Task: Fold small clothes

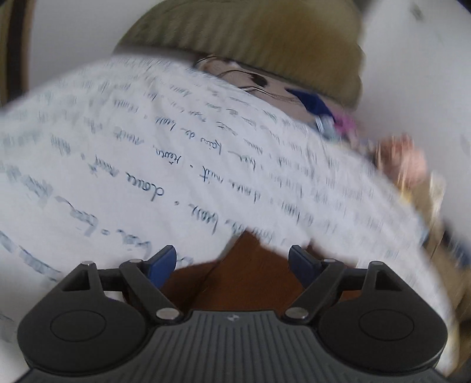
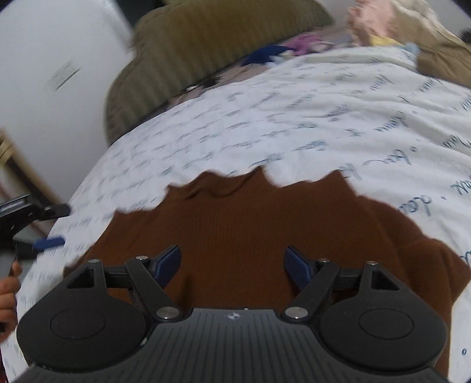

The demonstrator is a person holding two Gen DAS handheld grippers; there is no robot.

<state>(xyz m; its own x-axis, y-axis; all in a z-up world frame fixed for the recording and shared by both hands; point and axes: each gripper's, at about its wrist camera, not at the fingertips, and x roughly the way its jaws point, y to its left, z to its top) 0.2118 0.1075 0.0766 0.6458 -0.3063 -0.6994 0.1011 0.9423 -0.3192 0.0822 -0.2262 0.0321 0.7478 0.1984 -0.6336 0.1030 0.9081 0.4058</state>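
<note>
A brown knitted garment [image 2: 250, 224] lies flat on a white sheet with blue handwriting print [image 2: 294, 117]. My right gripper [image 2: 232, 257] hangs just above the garment's near part, open, with only fabric below the gap and nothing pinched. In the left wrist view only a small brown patch of the garment [image 1: 250, 282] shows between the blurred sheet [image 1: 147, 147] and the gripper body. My left gripper [image 1: 232, 259] is open over that patch. Its blue fingertip [image 2: 48, 243] also appears at the far left of the right wrist view, beside the garment's left edge, with a person's hand [image 2: 7, 294] behind it.
An olive ribbed cushion [image 2: 200, 44] and a cartoon-print pillow [image 1: 265, 85] lie at the far end of the sheet. A heap of pink and beige clothes [image 2: 376, 20] sits at the far right. A white wall [image 2: 44, 73] and a wooden frame [image 2: 17, 165] border the left.
</note>
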